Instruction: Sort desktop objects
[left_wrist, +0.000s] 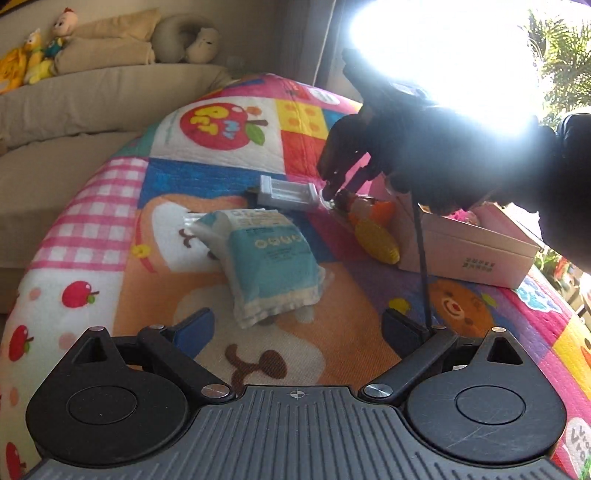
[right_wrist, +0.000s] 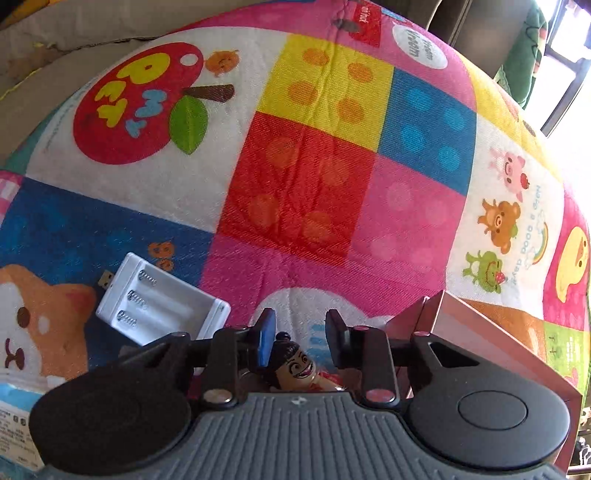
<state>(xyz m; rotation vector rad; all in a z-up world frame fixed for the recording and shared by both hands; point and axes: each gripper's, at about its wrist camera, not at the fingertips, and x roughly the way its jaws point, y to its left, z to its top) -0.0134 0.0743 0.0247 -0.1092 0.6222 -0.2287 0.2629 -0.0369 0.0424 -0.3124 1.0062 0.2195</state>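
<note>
**Right tool over a toy figure beside the pink box**

The left tool (left_wrist: 297, 325) is hanging wide open and empty above the patterned bench cover (left_wrist: 103, 206), with a blue-and-white packet (left_wrist: 269, 258) lying just ahead of it. The right tool (right_wrist: 301, 332) is sitting partly open around a small toy figure (right_wrist: 295, 369), not gripping it. A white battery holder (right_wrist: 159, 302) is lying to its left, and a pink box (left_wrist: 469, 251) is standing just to the right.
</note>
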